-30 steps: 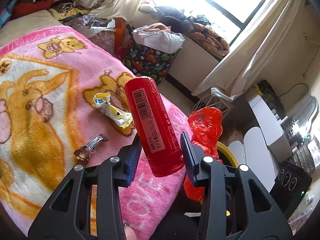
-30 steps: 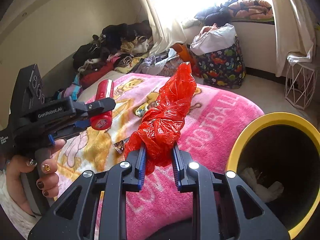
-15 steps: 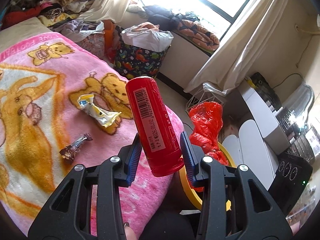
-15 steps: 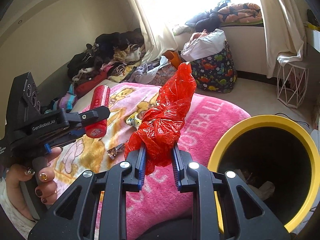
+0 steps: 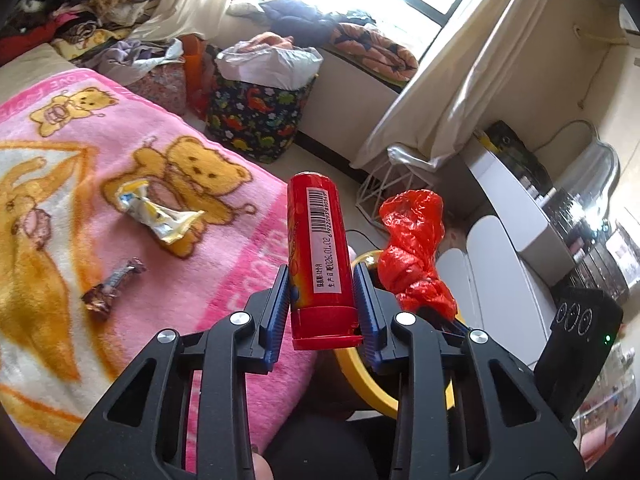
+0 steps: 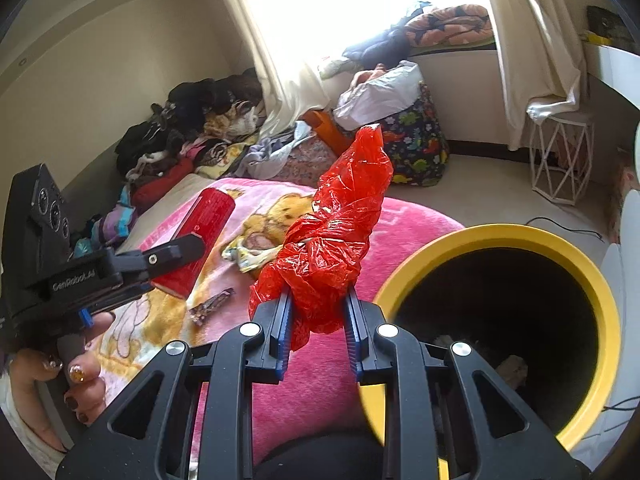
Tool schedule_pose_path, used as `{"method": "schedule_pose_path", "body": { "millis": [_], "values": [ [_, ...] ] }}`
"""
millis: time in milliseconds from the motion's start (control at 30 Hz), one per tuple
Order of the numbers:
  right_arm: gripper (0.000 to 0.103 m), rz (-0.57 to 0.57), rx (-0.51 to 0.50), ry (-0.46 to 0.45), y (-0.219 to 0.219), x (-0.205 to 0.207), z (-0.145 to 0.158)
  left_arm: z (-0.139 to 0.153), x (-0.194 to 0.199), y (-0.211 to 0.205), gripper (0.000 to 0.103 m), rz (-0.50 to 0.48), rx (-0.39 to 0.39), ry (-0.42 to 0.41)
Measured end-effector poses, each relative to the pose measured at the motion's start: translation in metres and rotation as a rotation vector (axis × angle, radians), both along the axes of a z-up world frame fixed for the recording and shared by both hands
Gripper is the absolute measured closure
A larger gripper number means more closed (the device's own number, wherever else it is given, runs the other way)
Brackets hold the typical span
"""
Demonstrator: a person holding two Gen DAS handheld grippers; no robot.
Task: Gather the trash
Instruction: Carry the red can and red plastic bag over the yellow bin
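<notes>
1. In the left wrist view, the left gripper (image 5: pixel 322 300) is seen with its jaws closing on a red tube (image 5: pixel 320 256), which stands nearly upright between the blue pads; a barcode label is readable on its side only here.
2. In the right wrist view, the right gripper (image 6: pixel 318 320) is seen narrowly set and clamped on a crumpled red plastic bag (image 6: pixel 332 240), which sticks up above the pads.
3. The inside of the yellow-rimmed bin (image 6: pixel 600 300) is shown only by the right wrist view: a dark interior with pale scraps at the bottom, just to the right of the bag. In the left wrist view only an arc of the rim (image 5: pixel 360 372) is visible behind the fingers.
4. A hand (image 6: pixel 60 380) under the left gripper's body is seen in the right wrist view alone.
5. Two wrappers lie on the pink bear blanket (image 5: pixel 224 280): a yellow-white wrapper (image 5: pixel 160 216) and a dark candy wrapper (image 5: pixel 112 284), both well apart from the bin. They are clear in the left view and partly hidden in the right.
</notes>
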State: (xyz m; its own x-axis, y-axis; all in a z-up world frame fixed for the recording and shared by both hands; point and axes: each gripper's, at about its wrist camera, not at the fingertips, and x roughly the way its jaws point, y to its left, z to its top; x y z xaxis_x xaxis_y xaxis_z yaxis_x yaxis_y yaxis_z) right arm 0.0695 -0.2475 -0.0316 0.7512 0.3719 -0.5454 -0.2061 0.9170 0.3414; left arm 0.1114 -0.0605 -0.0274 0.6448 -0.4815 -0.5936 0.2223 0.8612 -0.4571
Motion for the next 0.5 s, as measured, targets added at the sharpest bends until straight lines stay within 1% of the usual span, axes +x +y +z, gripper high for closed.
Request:
{"method": "schedule_pose_path", "body": {
  "millis": [267, 500],
  "values": [
    [0.081, -0.095, 0.013, 0.009, -0.042, -0.005, -0.004, -0.005, 0.002, -0.036, 0.078, -0.072, 0.023, 0.000],
    [0.081, -0.166, 0.004, 0.030, -0.074, -0.008, -0.014, -0.010, 0.003, -0.064, 0.078, -0.133, 0.046, 0.010]
  ]
}}
